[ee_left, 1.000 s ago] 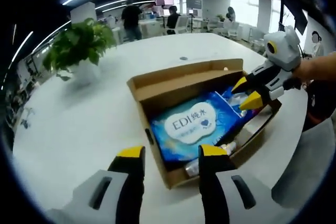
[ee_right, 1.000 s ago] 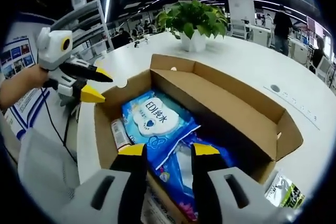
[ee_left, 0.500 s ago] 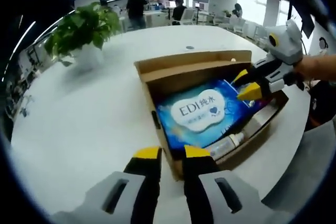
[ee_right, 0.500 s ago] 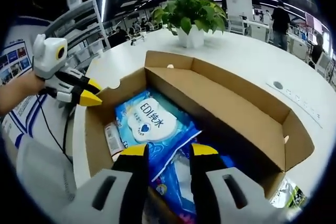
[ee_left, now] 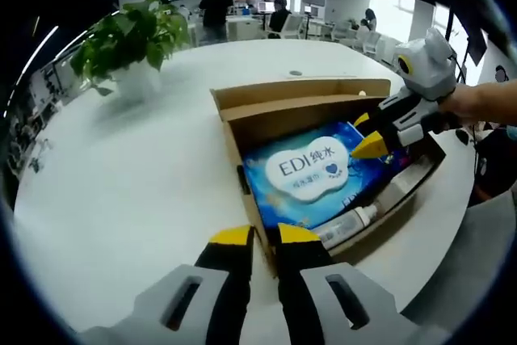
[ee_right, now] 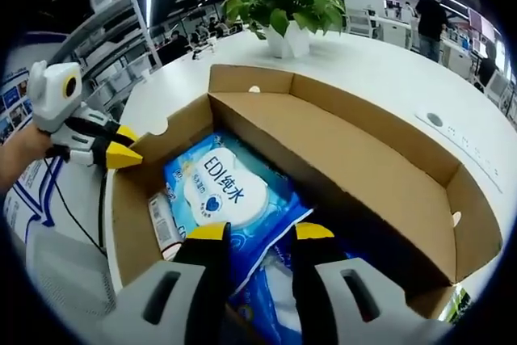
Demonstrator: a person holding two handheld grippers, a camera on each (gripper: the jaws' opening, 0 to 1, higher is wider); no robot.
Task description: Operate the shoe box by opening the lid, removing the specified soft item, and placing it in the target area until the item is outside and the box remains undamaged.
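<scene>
Shoe box sits open on the white counter, blue wipes pack inside. Right claw hangs spread over the pack; left claw is nearly pressed together at the box edge.

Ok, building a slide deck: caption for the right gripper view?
Right gripper open over a blue wet-wipes pack in the open cardboard box.

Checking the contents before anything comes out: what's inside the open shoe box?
Inside the shoe box lies a blue wet-wipes pack, a second blue packet partly under it, and a small tube along the wall. Whatever is beneath the packs is covered.
</scene>
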